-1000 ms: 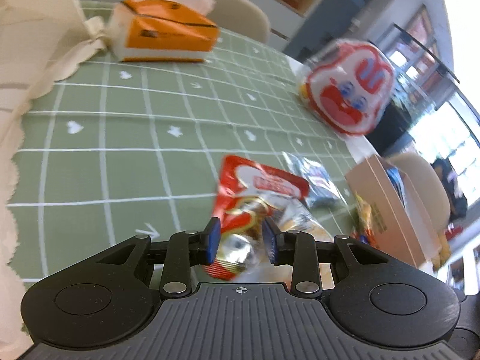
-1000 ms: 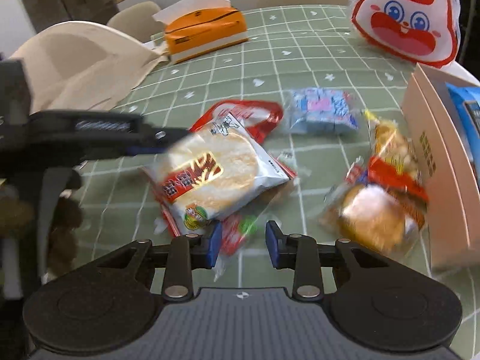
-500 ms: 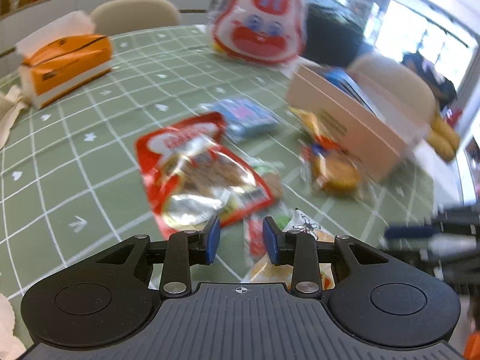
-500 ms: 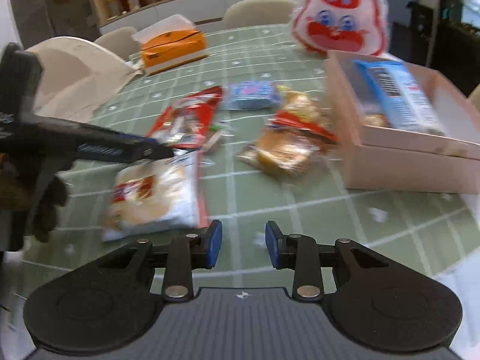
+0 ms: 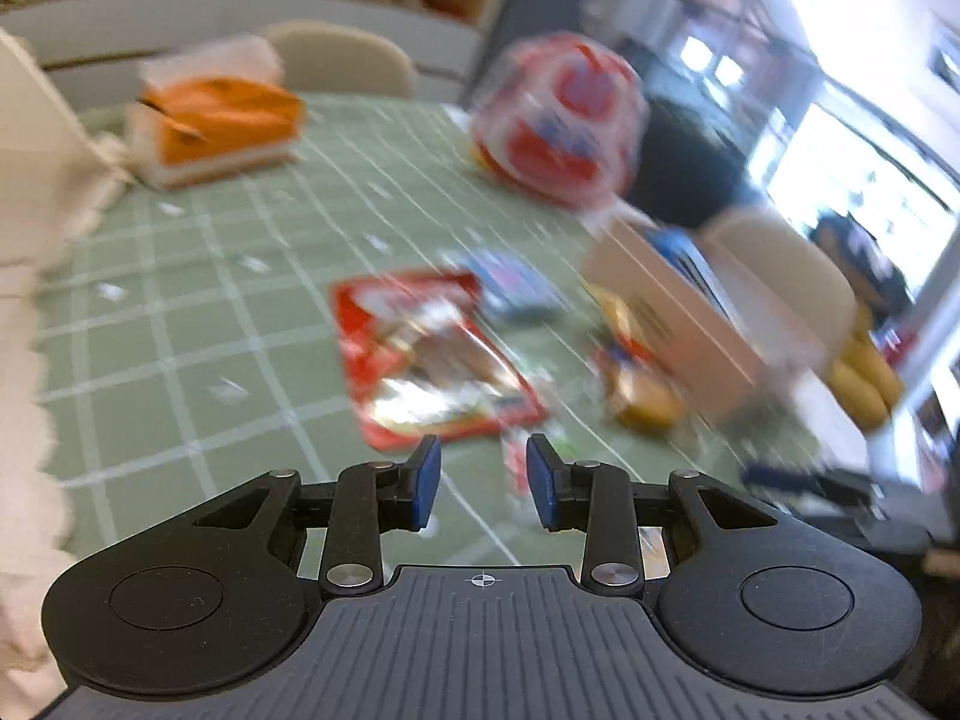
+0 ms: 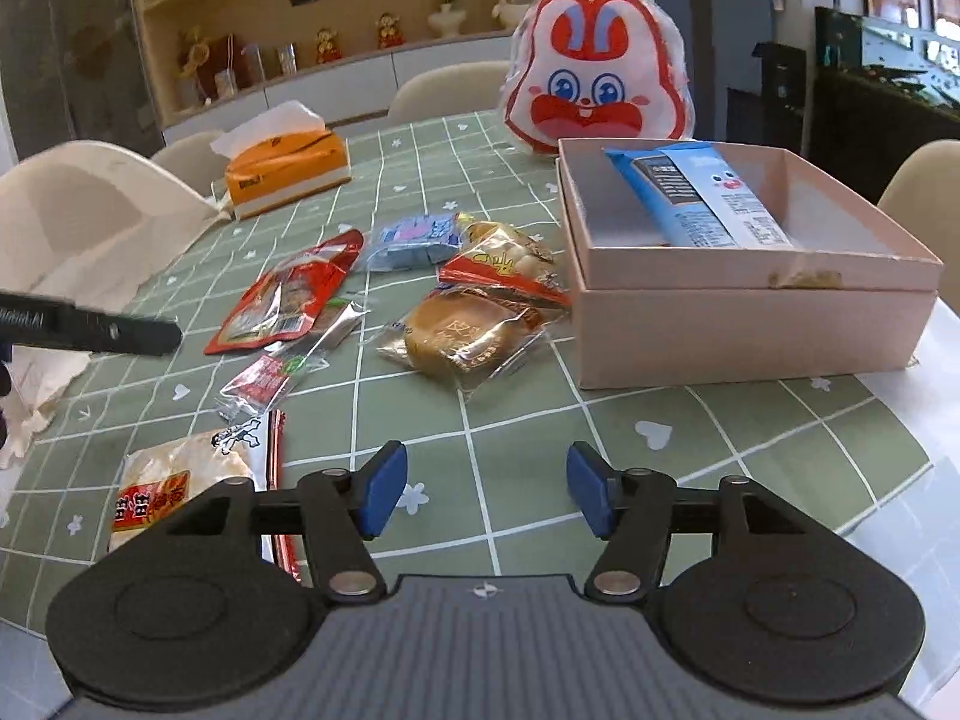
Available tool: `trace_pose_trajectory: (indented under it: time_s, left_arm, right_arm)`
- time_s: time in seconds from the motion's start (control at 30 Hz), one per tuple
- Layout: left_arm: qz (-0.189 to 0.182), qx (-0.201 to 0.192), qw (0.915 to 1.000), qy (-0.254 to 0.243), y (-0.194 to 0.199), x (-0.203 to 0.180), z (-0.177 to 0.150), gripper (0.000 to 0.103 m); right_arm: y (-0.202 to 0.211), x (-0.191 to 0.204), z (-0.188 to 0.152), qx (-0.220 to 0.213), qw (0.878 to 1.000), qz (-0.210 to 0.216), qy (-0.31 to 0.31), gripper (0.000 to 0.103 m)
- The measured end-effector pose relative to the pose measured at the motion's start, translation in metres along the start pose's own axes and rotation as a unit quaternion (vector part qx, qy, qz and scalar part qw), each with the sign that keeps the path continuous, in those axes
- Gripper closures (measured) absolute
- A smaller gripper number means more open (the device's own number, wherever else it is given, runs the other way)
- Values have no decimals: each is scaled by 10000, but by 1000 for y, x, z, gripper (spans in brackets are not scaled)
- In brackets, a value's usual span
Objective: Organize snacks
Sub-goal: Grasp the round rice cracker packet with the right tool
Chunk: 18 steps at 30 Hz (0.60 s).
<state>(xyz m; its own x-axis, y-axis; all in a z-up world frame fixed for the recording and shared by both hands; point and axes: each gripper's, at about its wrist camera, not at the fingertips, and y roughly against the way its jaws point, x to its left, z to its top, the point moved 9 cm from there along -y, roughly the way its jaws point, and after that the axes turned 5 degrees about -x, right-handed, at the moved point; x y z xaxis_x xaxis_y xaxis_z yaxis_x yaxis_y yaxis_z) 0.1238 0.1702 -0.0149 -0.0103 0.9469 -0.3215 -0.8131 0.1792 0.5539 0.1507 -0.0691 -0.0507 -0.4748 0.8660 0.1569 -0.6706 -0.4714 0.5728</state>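
Several snack packs lie on the green checked tablecloth (image 6: 516, 420): a red pack (image 6: 288, 300), a blue pack (image 6: 414, 237), a yellow-red bag (image 6: 504, 261), a bun in clear wrap (image 6: 468, 333), a thin red strip pack (image 6: 270, 375) and a rice cracker pack (image 6: 174, 480) near my right gripper's left finger. A pink box (image 6: 750, 324) holds a blue packet (image 6: 702, 192). My right gripper (image 6: 483, 498) is open and empty above the cloth. My left gripper (image 5: 483, 483) is open and empty, just short of the red pack (image 5: 426, 360); its view is blurred.
An orange tissue box (image 6: 288, 171) stands at the far left. A rabbit-face bag (image 6: 594, 84) stands behind the pink box. A white cloth (image 6: 78, 222) covers the table's left side. Chairs surround the table. The left gripper's finger (image 6: 96, 324) shows at the left.
The rice cracker pack was let go by the left gripper and now lies at the near left. The right gripper's jaws have opened wider. The left view has swung and blurred.
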Motion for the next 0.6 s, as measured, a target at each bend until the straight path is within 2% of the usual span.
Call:
trace_pose_trajectory:
  time_s: [0.03, 0.17, 0.23, 0.47, 0.6]
  left_arm:
    - [40, 14, 10000, 26, 1, 1, -1, 67]
    - [-196, 229, 9989, -362, 2, -16, -17, 67]
    - [-149, 296, 9990, -285, -2, -16, -23, 67]
    - [-13, 109, 9995, 279, -29, -12, -2, 67]
    - [-30, 183, 9993, 310, -33, -17, -5, 67]
  right_arm:
    - [1, -1, 0, -11, 10000, 47, -49, 36]
    - [4, 1, -2, 34, 9992, 386, -128, 35]
    - [7, 11, -5, 131, 9984, 554, -27, 34]
    - [18, 98, -2, 70, 9917, 1135, 594, 23]
    - [9, 138, -15, 194, 9864, 1041, 1260, 22]
